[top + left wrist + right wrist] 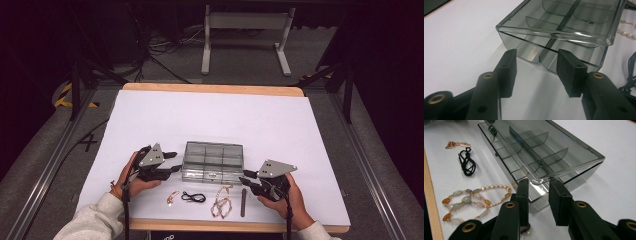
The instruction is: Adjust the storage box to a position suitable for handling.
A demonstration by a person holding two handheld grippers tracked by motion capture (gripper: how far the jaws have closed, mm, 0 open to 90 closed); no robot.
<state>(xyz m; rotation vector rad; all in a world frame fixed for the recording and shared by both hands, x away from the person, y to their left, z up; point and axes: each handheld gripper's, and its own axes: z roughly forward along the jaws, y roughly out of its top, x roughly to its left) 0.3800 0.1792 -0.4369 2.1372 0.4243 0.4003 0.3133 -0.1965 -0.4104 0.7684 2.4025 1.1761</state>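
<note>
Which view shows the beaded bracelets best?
The right gripper view: the beaded bracelets lie close, individual beads distinct, left of the smoky box. The high view shows them small; the left gripper view catches a few pearls at its edge.

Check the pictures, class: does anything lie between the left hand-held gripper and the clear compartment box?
Nothing visible does. The left hand-held gripper faces the end wall of the clear compartment box across bare white table, with its jaws apart and nothing between them. The black cord lies off to one side.
</note>
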